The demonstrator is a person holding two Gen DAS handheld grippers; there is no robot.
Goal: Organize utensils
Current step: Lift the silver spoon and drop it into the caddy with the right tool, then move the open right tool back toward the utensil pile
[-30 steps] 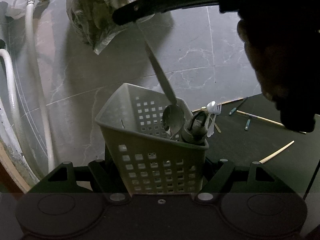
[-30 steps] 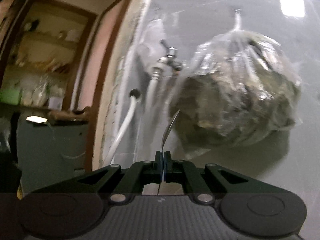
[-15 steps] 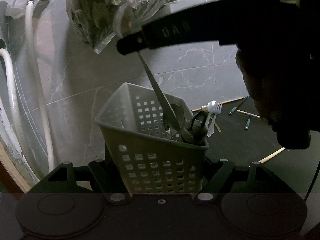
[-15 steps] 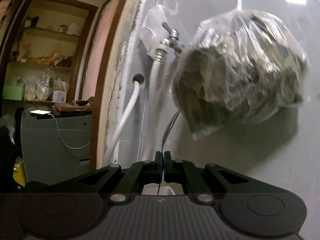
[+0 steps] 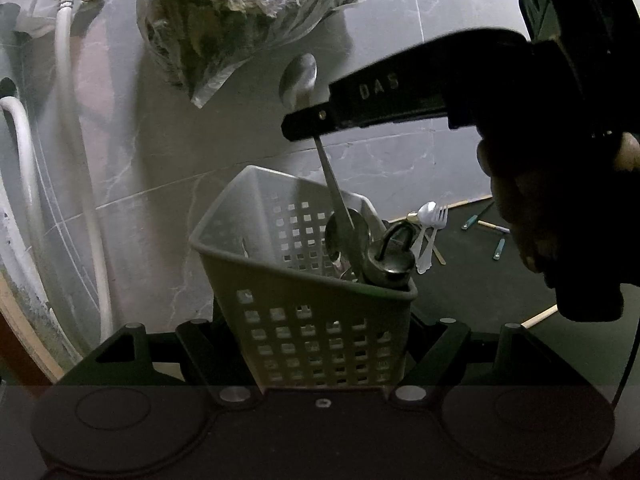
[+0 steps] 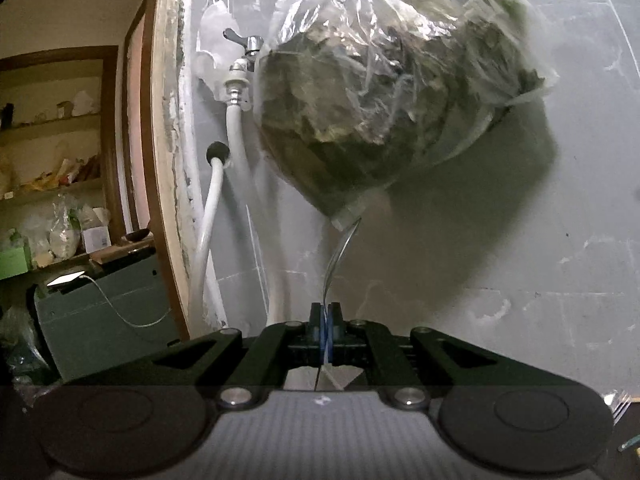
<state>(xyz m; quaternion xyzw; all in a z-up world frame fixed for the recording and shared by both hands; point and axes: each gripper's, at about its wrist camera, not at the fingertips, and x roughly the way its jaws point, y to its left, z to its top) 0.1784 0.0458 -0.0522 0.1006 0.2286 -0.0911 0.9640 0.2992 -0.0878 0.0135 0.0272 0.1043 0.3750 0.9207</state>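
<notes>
In the left wrist view my left gripper (image 5: 320,330) is shut on a pale perforated utensil basket (image 5: 312,320), one finger on each side wall. The basket holds a metal spoon bowl (image 5: 340,236) and a padlock (image 5: 390,262). Above it my right gripper (image 5: 306,124) reaches in from the right, shut on a metal spoon (image 5: 299,78) held bowl-up. That spoon's handle slants down into the basket. In the right wrist view the right gripper (image 6: 328,316) pinches the spoon (image 6: 338,254) edge-on between its pads.
A clear bag of dark stuff (image 5: 240,12) hangs on the grey tiled wall over the basket. A tap (image 6: 244,46) and white hoses (image 5: 76,152) run down the left. A white plastic spoon and fork (image 5: 430,226), chopsticks and small tools lie on the dark table at right.
The right gripper came down and to the right with the spoon. Its bowl now shows clear of the bag and the handle reaches deeper into the basket. The left gripper and basket stayed put.
</notes>
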